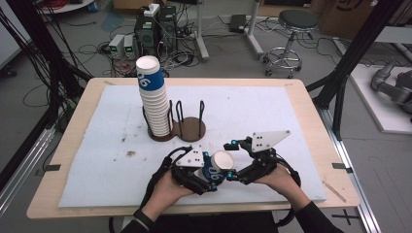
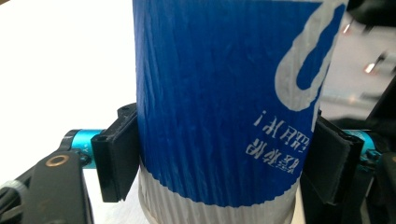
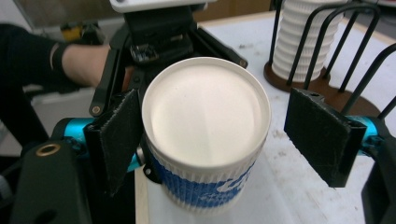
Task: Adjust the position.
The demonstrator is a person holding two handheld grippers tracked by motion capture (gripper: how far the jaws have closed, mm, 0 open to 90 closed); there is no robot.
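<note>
A blue-and-white ribbed paper cup (image 1: 217, 166) is held above the near middle of the white foam mat (image 1: 272, 107), between the two hands. It lies tilted, its white closed bottom facing up and toward the right. In the left gripper view the cup's blue wall (image 2: 219, 102) runs between the two black pads, and both pads press against it, so the left gripper (image 1: 206, 180) is closed on the cup at about its width. In the right gripper view the cup's round white bottom (image 3: 206, 119) sits between that gripper's pads: the left-hand pad lies at the rim, while the right-hand pad stands clear of it with a gap. The right gripper (image 1: 232, 171) is therefore open, with the cup between its jaws but not clamped. It sits just right of the cup, a grey three-cornered plate on top.

Farther off, left of the mat's centre, a tall stack of white ribbed paper cups (image 1: 154, 104) with a blue-printed one on top stands in a brown round wooden base with black wire uprights (image 1: 187, 127). The stack fills the left ring; the right ring holds nothing. The mat lies on a pale wooden table (image 1: 73, 126). Beyond it, on the grey floor, are computer towers (image 1: 155, 29) and a round black stool (image 1: 290, 36).
</note>
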